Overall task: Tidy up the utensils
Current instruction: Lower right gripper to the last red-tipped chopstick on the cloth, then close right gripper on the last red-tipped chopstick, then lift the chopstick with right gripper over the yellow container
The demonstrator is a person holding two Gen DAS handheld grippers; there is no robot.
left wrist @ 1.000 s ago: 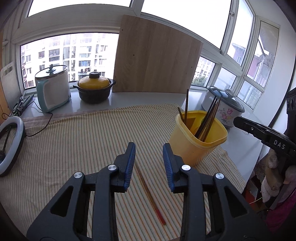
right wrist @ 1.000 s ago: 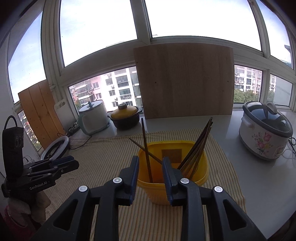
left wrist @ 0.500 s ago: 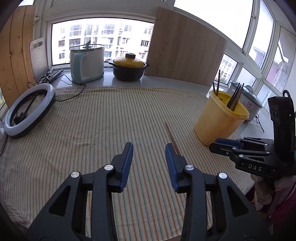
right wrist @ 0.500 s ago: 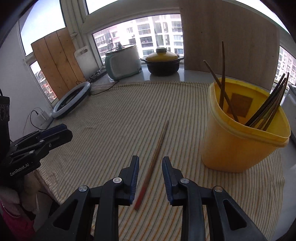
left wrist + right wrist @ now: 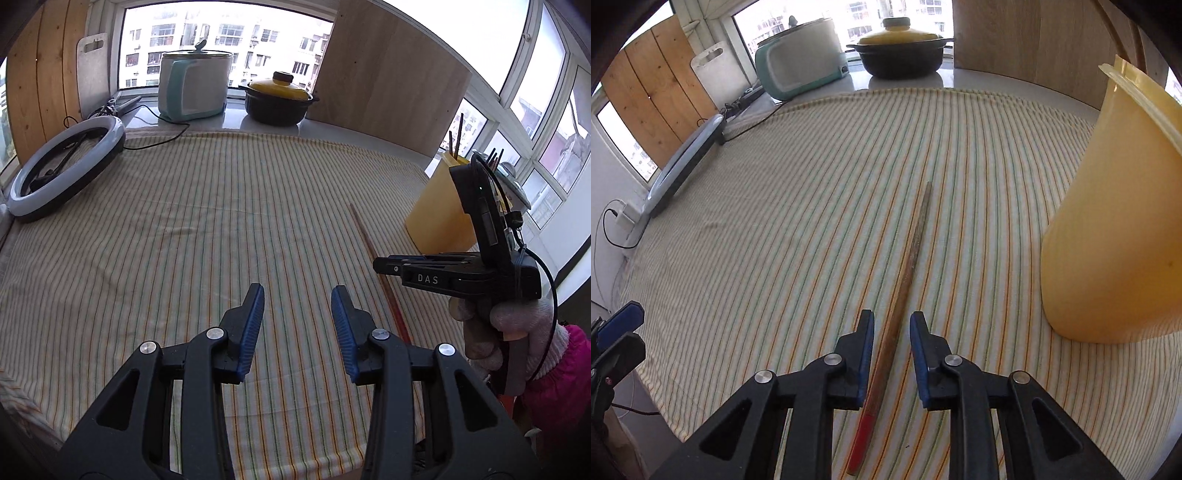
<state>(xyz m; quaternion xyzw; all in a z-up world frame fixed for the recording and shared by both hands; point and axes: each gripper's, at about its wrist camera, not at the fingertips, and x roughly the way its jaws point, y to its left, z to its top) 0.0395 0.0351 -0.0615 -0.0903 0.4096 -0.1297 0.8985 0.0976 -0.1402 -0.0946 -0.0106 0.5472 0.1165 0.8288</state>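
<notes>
Having dropped from the yellow plastic bucket (image 5: 1115, 236), the right gripper (image 5: 892, 354) now straddles the red-tipped wooden chopstick (image 5: 905, 288) lying between its slightly parted, empty fingers, and should close squarely mid-shaft; left gripper (image 5: 297, 325) gapes idle.

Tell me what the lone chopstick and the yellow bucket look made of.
Chopstick: probably wood or bamboo, matte brown with worn grain and a glossy red-painted end. Yellow bucket: plastic, seemingly; smooth, slightly translucent wall with a thin moulded rim.

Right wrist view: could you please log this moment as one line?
right claw: open, straddling chopstick | chopstick: flat on cloth | left claw: open, empty | bucket: upright
</notes>
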